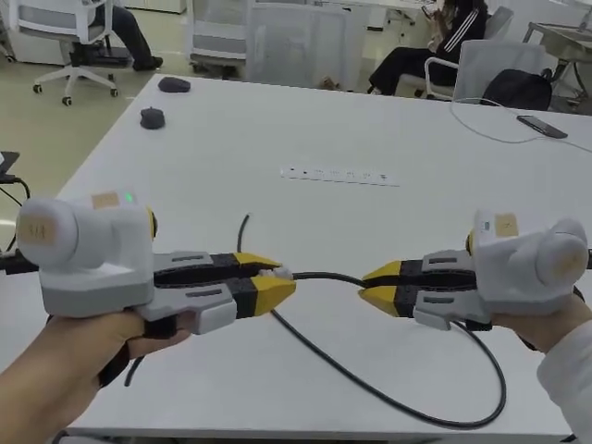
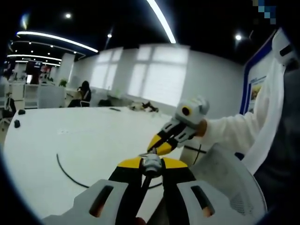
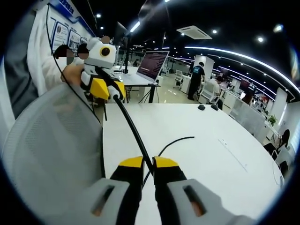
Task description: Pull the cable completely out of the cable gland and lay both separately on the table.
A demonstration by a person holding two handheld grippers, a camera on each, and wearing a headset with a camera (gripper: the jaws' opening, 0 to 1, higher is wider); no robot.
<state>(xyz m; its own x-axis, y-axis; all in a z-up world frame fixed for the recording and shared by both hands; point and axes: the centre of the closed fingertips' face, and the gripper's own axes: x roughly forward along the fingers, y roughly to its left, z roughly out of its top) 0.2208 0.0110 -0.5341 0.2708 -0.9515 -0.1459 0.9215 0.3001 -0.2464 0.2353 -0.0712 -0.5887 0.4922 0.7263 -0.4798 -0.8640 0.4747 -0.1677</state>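
Far left, head view: I have the left gripper [image 1: 285,277] low over the near part of the white table [image 1: 231,157], pointing right. Its yellow jaws are clenched on the cable gland [image 1: 283,274], a small pale fitting at the very tips. The left gripper view confirms this. The silver-grey gland [image 2: 152,164] is pinched between the two tips, and a dark line of cable runs back between the jaws behind it.

Centre: the black cable [image 1: 328,276] leaves the gland's right side and crosses the short gap between the two grippers, raised off the table and nearly straight. It is still threaded in the gland, not pulled free. More cable drops from under the left gripper, lies on the table in a wide loop toward the near edge, and curves up behind the right gripper. One free end lies on the table beyond the left gripper, curling away from me.

Right: the right gripper [image 1: 363,285] points left, tips facing the left gripper's tips, a little apart from them. Its jaws are clamped on the cable. In the right gripper view the cable [image 3: 133,131] sits pinched between the yellow tips and runs up to the left gripper [image 3: 112,91].

Far side of the table, left to right: a mouse [image 1: 153,117], a power strip [image 1: 340,176], a phone [image 1: 541,127].
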